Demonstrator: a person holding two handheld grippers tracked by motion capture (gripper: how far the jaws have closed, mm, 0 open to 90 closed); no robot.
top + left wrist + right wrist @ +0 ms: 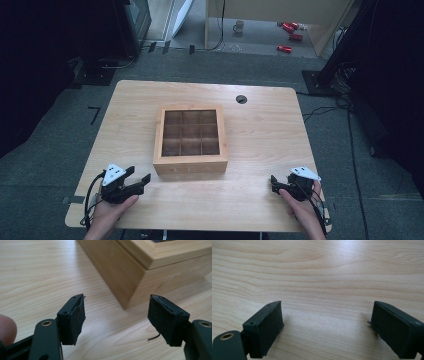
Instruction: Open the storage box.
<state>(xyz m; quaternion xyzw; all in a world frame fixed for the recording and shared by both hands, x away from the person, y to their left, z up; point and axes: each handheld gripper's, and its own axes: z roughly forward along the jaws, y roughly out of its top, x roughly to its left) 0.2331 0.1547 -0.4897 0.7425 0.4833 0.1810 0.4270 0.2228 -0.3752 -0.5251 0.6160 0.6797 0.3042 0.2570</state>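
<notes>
A light wooden table (260,120) carries a square wooden box (190,140) at about its centre; the box serves as reference for everything below. The box has a framed top through which a three-by-three grid of compartments shows; whether that top is glazed or open cannot be told. No contents can be made out in the compartments. Beyond the box, near the table's far edge, sits a round dark cable port (241,99). The left gripper (141,179) lies to the near left of the box, close to its near-left corner but apart from it, held in the person's left hand (112,207). Its jaws stand apart with nothing between them; in the left gripper view, the left gripper (117,317) faces the box's (140,270) near corner, with bare tabletop (37,277) showing in the gap, and a fingertip (6,328) rests at the frame's left edge. The right gripper (274,184) lies to the near right of the box, farther from it than the left one, held in the right hand (305,210). In the right gripper view, the right gripper (325,322) has its jaws spread wide over plain wood grain, holding nothing. Past the table, on the grey floor, stand a mug (239,26) and several red cans (289,31).
</notes>
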